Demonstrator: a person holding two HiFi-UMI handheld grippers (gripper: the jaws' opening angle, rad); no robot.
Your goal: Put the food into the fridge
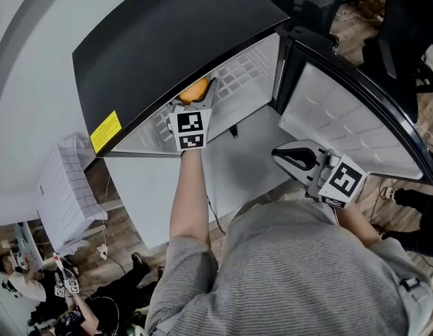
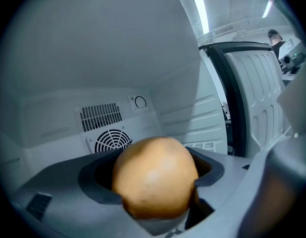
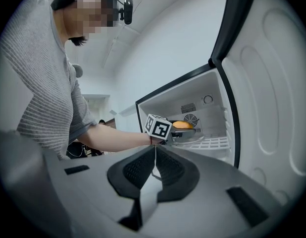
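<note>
A round golden-brown bun (image 2: 155, 176) sits clamped between the jaws of my left gripper (image 2: 153, 182), which is shut on it. That left gripper (image 1: 188, 121) reaches into the open fridge (image 1: 244, 75), with the bun (image 1: 194, 91) held over the white wire shelf (image 3: 212, 143). From the right gripper view the bun (image 3: 181, 125) shows inside the fridge compartment. My right gripper (image 3: 154, 168) is shut with nothing between its pads, held back outside the fridge (image 1: 300, 159) near the open door (image 1: 356, 117).
The fridge's back wall carries a round fan grille (image 2: 112, 140) and a slotted vent (image 2: 101, 115). The door's inner shelves (image 2: 264, 103) stand to the right. A white crate (image 1: 66, 187) stands at the left, and people (image 1: 34, 292) are at the lower left.
</note>
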